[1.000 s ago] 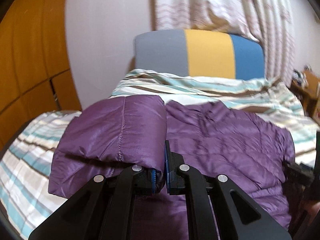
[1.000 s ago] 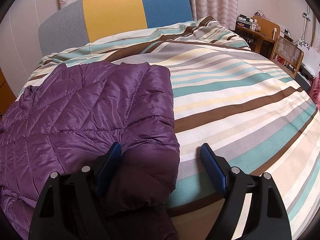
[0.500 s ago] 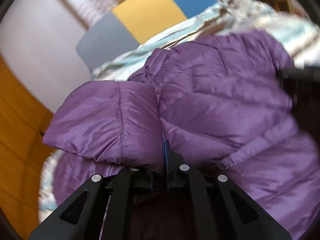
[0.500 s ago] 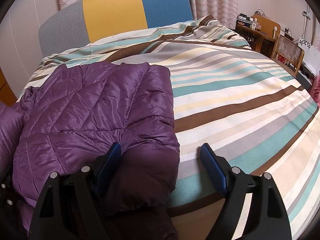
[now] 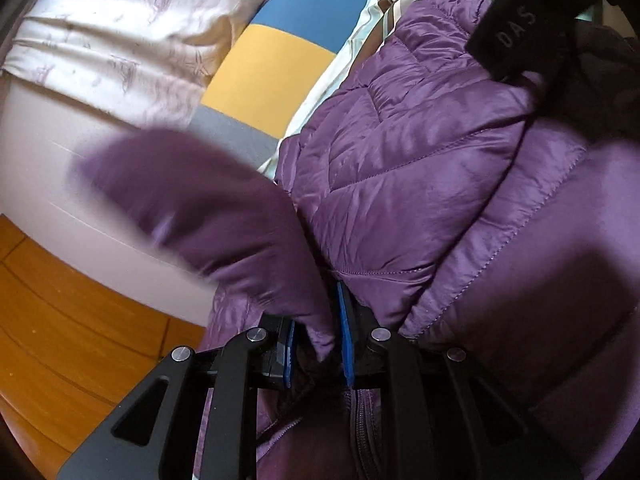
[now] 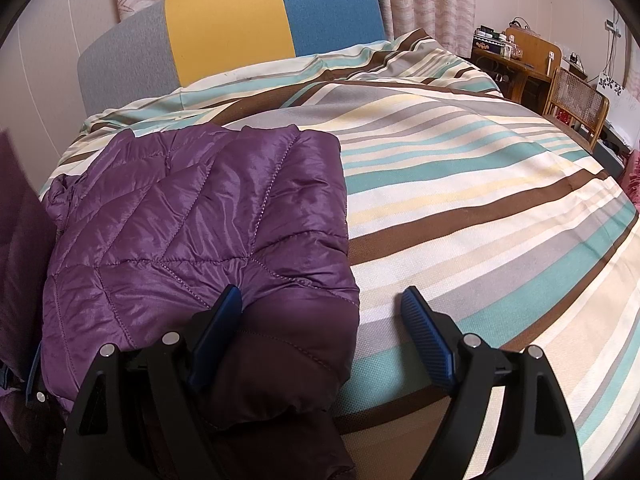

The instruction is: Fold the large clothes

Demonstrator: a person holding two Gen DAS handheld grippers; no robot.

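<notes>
The left gripper (image 5: pixel 316 344) is clamped on a fold of the purple puffer jacket (image 6: pixel 192 232) — a blurred flap of it rises just ahead of the jaws. The right gripper (image 6: pixel 320 332) stands spread wide, one pad on the jacket's near corner, holding nothing. The jacket lies on the striped bed (image 6: pixel 460 208), long axis running toward the headboard (image 6: pixel 228 28), so the left gripper is likely the one to carry the fold across.
</notes>
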